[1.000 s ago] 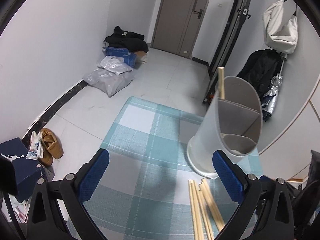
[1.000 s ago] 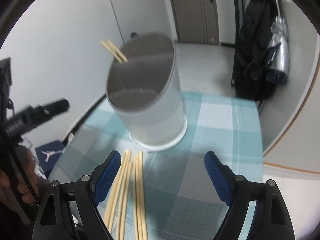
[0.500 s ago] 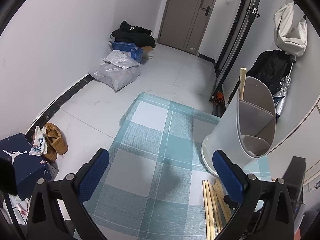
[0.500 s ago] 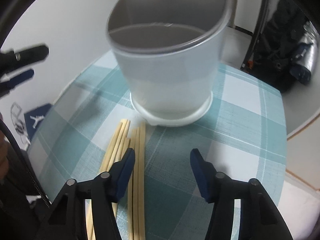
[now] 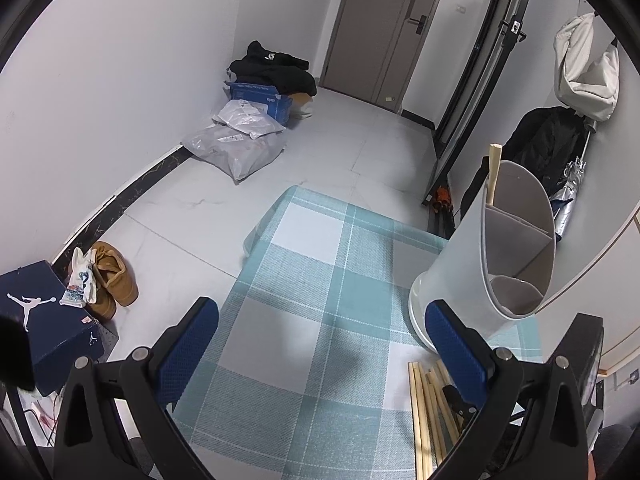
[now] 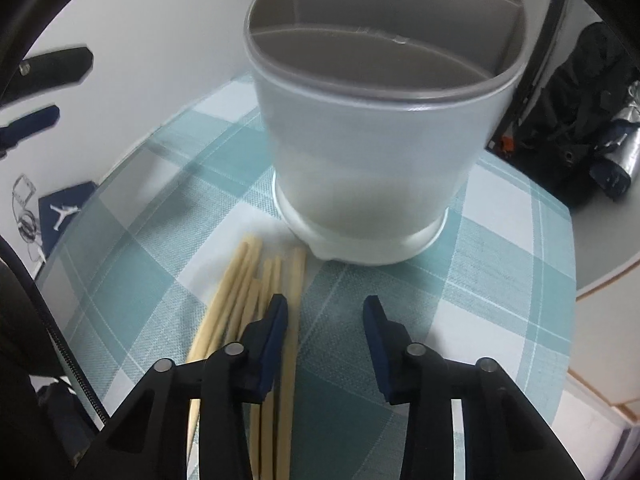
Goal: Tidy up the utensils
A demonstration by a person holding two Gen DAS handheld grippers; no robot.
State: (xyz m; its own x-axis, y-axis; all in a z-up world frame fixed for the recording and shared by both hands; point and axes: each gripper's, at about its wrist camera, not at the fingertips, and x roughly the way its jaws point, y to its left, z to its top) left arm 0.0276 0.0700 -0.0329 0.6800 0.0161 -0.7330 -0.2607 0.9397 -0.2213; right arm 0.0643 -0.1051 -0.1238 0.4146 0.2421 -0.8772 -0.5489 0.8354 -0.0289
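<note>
A white utensil holder with grey dividers stands on a teal checked table mat. One wooden chopstick sticks up from its far compartment. Several loose chopsticks lie on the mat in front of the holder, also seen as a bundle of chopsticks. My right gripper hangs low over them with its jaws closing. The rightmost chopstick runs between the jaws beside the left pad, and the pads do not press on it. My left gripper is open and empty over the mat.
The mat's edge drops to a tiled floor. Down there are a dark shoe box, brown shoes and plastic bags. Dark coats hang right of the holder. A door is at the back.
My right gripper came down and in toward the loose chopsticks, and its jaws narrowed a lot. The holder now fills more of the right wrist view. The left gripper stayed open and barely shifted.
</note>
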